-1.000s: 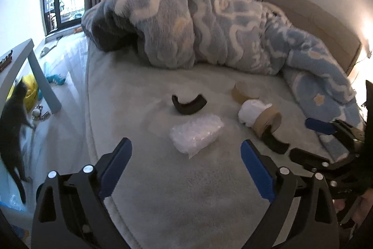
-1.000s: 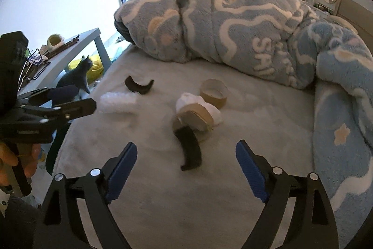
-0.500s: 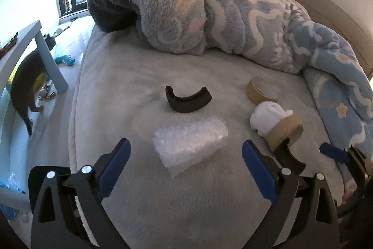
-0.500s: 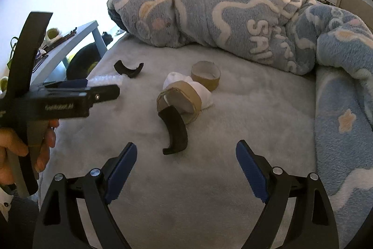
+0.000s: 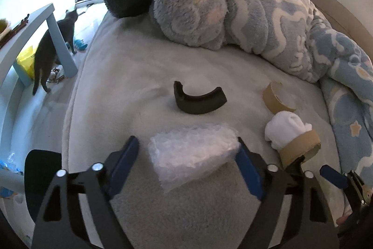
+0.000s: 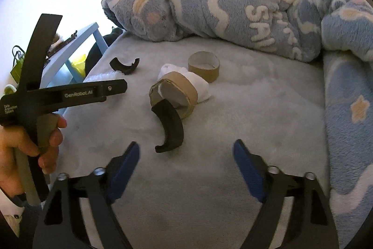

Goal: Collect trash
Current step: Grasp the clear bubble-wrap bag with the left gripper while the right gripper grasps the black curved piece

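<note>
Closing in, left gripper now straddles bubble wrap on the bed, jaws spread, right pad touching. Only the right view shows right gripper spread near black curved scrap.

My left gripper hangs low with its jaws spread wide; my right gripper is equally wide, empty.
</note>
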The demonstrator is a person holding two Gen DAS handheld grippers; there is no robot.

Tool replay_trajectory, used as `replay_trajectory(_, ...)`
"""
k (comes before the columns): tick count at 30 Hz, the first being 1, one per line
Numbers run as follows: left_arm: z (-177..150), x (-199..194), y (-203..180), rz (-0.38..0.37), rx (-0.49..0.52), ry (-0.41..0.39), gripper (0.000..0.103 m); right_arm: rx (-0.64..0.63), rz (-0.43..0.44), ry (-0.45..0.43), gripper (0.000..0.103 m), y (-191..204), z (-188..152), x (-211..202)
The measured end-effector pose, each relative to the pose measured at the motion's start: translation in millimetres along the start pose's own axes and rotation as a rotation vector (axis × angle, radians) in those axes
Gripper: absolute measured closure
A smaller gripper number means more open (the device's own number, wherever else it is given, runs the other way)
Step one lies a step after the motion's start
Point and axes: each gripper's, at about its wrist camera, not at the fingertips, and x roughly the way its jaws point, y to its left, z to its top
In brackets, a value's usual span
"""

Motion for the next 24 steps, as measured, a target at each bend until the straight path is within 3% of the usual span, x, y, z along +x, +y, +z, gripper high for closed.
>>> replay_trajectory(4, 2, 2, 3, -0.004, 0.008, -0.002, 0.035, -0.028, -0.022, 0.001, 0.041, 3, 3, 3)
replay_trajectory(24, 5, -19, 12, -0.131, 0.05, -0.027, 0.037, -0.086, -0.059, 0.044, 0.066, 25, 13, 29)
